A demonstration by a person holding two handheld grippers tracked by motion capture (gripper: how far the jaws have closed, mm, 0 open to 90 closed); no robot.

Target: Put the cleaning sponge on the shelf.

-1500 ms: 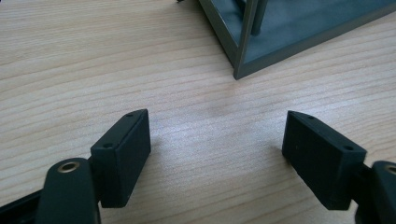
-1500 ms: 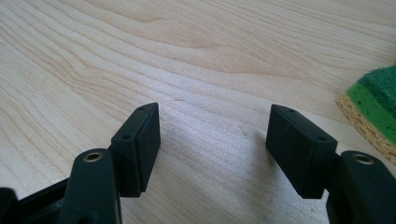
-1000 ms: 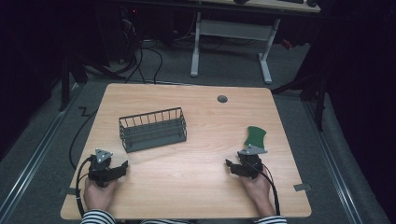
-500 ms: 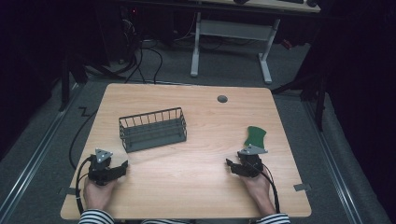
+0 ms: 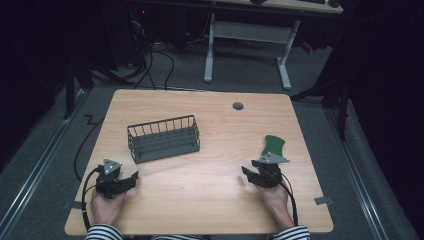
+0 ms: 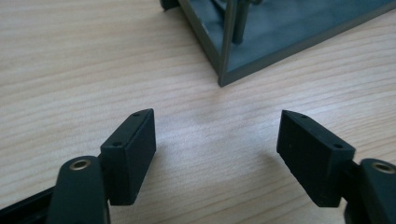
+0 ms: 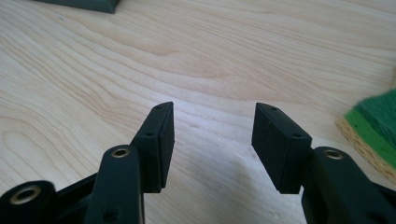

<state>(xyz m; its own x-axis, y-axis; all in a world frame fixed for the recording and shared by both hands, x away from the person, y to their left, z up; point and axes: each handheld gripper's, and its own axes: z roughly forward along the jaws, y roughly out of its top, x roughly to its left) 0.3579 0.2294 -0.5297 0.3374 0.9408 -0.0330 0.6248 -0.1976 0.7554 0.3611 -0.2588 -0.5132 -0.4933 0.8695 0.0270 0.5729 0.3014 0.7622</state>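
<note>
Pale wood-grain counter (image 5: 210,150) carries a dark grey wire basket (image 5: 164,138), long axis running left to right, slightly tilted, left of centre. My left tool (image 6: 217,144) rests near its front-left corner, jaws wide apart, holding nothing. My right tool (image 7: 212,140) gapes empty too, just beside a green sponge (image 5: 273,145) whose long axis points away from me.

your left gripper (image 5: 131,178) and right gripper (image 5: 246,172) rest low, jaws spread wide, both hands gripping from behind.
</note>
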